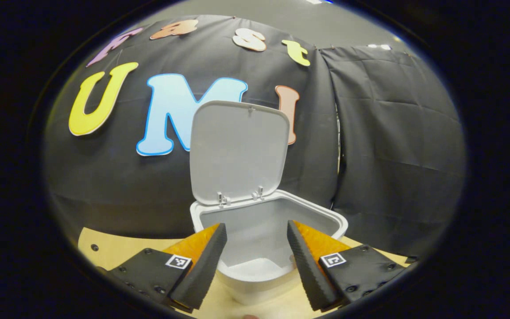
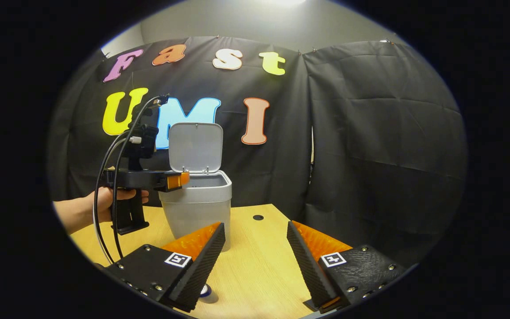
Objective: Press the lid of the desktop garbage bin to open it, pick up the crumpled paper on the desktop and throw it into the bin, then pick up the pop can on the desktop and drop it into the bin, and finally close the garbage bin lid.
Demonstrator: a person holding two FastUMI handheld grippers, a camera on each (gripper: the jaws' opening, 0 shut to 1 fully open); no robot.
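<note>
The white desktop bin point(image 1: 334, 221) stands open, its lid point(image 1: 237, 150) tipped upright at the back. My left gripper point(image 1: 257, 230) hangs open just above the bin's mouth with nothing between its fingers. A pale patch lies low inside the bin; I cannot tell whether it is the crumpled paper. In the right gripper view the bin point(image 2: 197, 208) sits on the wooden desk, and a hand holds the left gripper point(image 2: 177, 180) at its near rim. My right gripper point(image 2: 256, 230) is open over the desk. The top of the pop can point(image 2: 206, 291) peeks out under its left finger.
The wooden desk point(image 2: 259, 266) runs to a back edge near the black cloth wall, with a small round hole point(image 2: 258, 217) right of the bin. A forearm and cables point(image 2: 104, 195) reach in from the left.
</note>
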